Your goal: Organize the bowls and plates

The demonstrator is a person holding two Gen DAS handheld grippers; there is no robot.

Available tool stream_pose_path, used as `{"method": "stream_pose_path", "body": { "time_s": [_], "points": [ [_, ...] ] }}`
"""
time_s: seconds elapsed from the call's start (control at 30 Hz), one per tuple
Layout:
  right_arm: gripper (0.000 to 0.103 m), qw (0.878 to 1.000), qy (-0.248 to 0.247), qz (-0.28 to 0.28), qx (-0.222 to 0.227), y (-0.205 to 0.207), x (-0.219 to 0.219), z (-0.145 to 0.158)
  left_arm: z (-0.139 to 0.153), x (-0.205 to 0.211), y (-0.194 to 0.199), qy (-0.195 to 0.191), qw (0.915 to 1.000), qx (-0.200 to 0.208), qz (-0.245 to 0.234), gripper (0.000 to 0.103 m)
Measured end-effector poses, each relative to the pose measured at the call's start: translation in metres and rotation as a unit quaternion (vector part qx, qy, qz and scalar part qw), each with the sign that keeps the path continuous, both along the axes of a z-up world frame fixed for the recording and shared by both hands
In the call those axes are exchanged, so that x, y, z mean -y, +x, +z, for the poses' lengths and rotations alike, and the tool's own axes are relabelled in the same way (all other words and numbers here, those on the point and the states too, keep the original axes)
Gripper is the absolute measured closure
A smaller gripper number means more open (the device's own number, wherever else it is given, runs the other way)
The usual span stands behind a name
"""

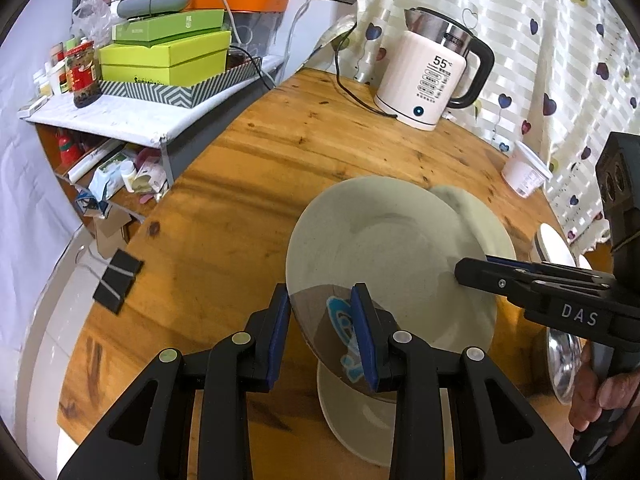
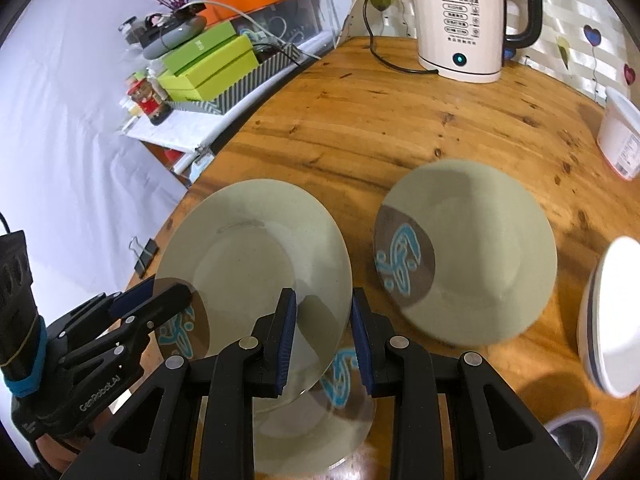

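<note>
A pale green plate (image 1: pixel 384 248) with a grey and blue pattern is held tilted above the wooden table (image 1: pixel 260 152). My left gripper (image 1: pixel 322 336) has its jaws around the plate's near rim at the pattern. My right gripper (image 2: pixel 322 332) straddles the plate's (image 2: pixel 256 248) right rim; in the left wrist view its fingers (image 1: pixel 480 270) clamp that edge. A second matching plate (image 2: pixel 320 420) lies flat beneath it. A third one (image 2: pixel 476 248) lies to the right on the table (image 2: pixel 400 120).
A white kettle (image 1: pixel 432 76) with a black cord stands at the table's far side. A white tub (image 2: pixel 620 140), a white bowl (image 2: pixel 608 320) and a steel bowl (image 2: pixel 576 436) sit at the right. A cluttered shelf (image 1: pixel 132 108) stands left of the table.
</note>
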State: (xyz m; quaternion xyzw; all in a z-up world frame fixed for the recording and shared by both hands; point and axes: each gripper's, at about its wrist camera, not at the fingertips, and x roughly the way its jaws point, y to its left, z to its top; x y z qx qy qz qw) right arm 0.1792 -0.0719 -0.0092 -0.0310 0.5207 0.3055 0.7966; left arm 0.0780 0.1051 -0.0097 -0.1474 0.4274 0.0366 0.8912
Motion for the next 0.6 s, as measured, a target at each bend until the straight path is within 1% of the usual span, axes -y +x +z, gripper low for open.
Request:
{"method": "stream_pose_path", "body": {
  "time_s": [0.4, 0.6],
  "points": [
    [0.076, 1.000, 0.000, -0.013, -0.012, -0.029, 0.023, -0.014, -0.007, 0.017, -0.017, -0.002, 0.9999, -0.007, -0.013, 0.071],
    [0.076, 1.000, -0.003, -0.019, -0.017, -0.037, 0.032, -0.021, -0.013, 0.024, -0.022, -0.002, 0.9997, -0.015, -0.018, 0.071]
  ]
}}
